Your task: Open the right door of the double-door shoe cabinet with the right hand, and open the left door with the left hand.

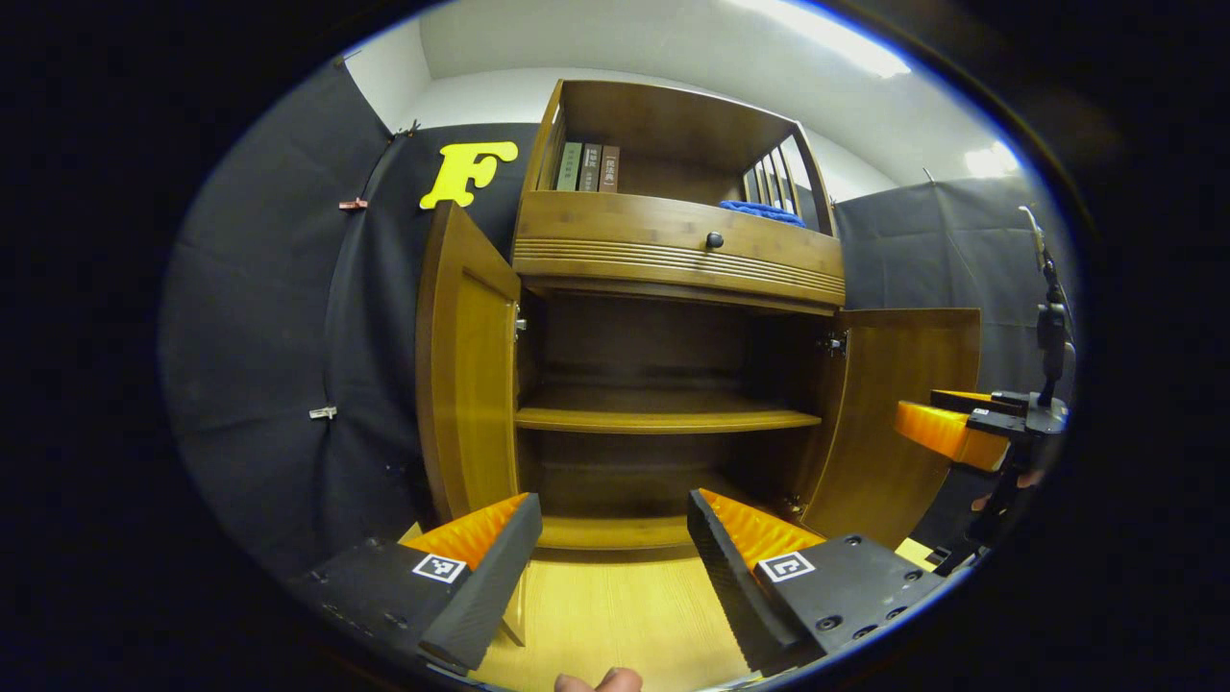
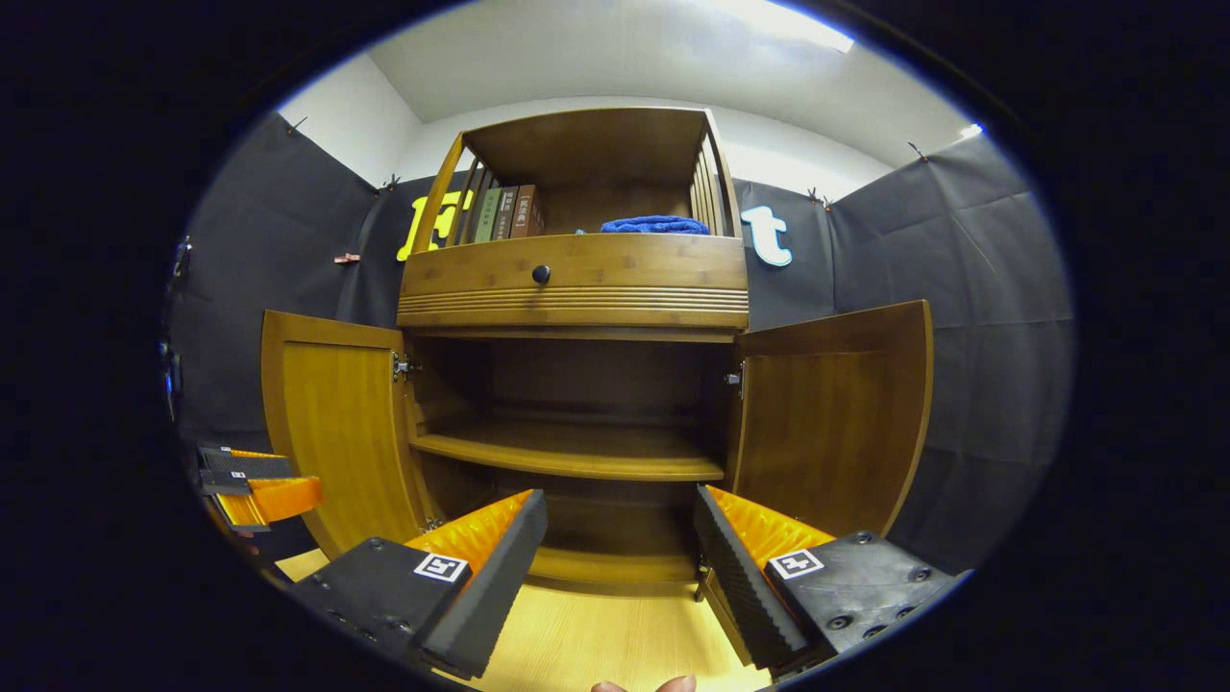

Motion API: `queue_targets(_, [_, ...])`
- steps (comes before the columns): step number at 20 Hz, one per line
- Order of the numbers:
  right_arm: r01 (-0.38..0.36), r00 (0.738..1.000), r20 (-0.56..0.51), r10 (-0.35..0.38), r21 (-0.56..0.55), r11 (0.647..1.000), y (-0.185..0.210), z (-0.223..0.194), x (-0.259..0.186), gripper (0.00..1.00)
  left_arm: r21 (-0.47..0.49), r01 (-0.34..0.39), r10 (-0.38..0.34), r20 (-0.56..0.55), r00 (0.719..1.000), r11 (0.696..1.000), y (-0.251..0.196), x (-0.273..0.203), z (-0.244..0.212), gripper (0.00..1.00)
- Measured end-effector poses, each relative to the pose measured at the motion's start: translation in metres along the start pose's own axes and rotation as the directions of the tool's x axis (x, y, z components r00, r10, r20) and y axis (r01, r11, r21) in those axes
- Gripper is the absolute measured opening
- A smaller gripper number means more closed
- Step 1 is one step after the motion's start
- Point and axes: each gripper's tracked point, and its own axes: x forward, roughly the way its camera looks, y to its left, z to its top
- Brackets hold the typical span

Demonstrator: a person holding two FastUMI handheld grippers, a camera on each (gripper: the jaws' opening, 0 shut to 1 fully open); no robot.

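Note:
The wooden shoe cabinet (image 1: 673, 255) (image 2: 577, 279) stands ahead with both lower doors swung wide. Its left door (image 1: 468, 360) (image 2: 332, 432) and right door (image 1: 894, 413) (image 2: 831, 413) hang outward, showing a dark interior with one shelf (image 1: 663, 418) (image 2: 567, 452). My left gripper (image 1: 615, 524) is open, held back from the cabinet and touching nothing. My right gripper (image 2: 620, 524) is open too, with nothing between its fingers. In the left gripper view the right gripper (image 1: 947, 418) appears at the far right; in the right gripper view the left gripper (image 2: 255, 481) appears at the far left.
Above the doors is a drawer with a black knob (image 1: 714, 240) (image 2: 541, 274). The top shelf holds books (image 1: 588, 167) (image 2: 507, 212) and a blue cloth (image 1: 764, 211) (image 2: 655, 225). Light wooden floor (image 1: 615, 615) (image 2: 615, 634) lies before the cabinet; black cloth walls surround it.

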Motion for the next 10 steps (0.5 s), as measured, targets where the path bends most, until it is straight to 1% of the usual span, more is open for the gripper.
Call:
queue_targets(1, [0.002,1.000,0.001,-0.002,0.001,1.000,0.0003,0.0004,-0.0014,0.96,-0.005,0.002,-0.002,-0.001,1.000,1.000,-0.0003,0.0030,-0.0005,0.94])
queue_targets(4, [0.010,1.000,-0.004,-0.010,-0.009,1.000,-0.0014,-0.0020,-0.0045,0.96,-0.013,0.008,-0.008,-0.007,1.000,1.000,0.0005,0.0080,0.0000,0.95])
queue_targets(5, [0.011,1.000,-0.005,-0.011,-0.009,1.000,-0.0016,-0.0022,-0.0048,0.98,-0.012,0.009,-0.009,-0.006,1.000,1.000,0.0009,0.0087,-0.0001,0.92])
queue_targets(6, [0.007,1.000,-0.005,-0.007,-0.006,1.000,-0.0011,-0.0026,-0.0055,0.98,-0.010,0.010,-0.010,-0.005,1.000,1.000,0.0015,0.0090,0.0015,0.95])
queue_targets(7, [0.001,1.000,-0.003,-0.001,0.000,1.000,0.0003,-0.0019,-0.0057,0.96,-0.009,0.011,-0.011,-0.001,1.000,1.000,0.0012,0.0098,0.0020,0.97])
queue_targets(8, [-0.005,1.000,-0.004,0.005,0.008,1.000,0.0018,-0.0016,-0.0060,0.98,-0.010,0.011,-0.011,-0.004,1.000,1.000,0.0019,0.0096,0.0028,0.95])
queue_targets(9, [-0.009,1.000,0.001,0.009,0.013,1.000,0.0036,0.0003,-0.0055,1.00,-0.011,0.015,-0.015,0.000,1.000,1.000,0.0009,0.0093,0.0023,0.94])
queue_targets(10, [-0.005,1.000,0.007,0.005,0.014,1.000,0.0031,0.0023,-0.0064,0.98,-0.011,0.019,-0.019,0.002,1.000,1.000,0.0002,0.0092,0.0033,0.94])
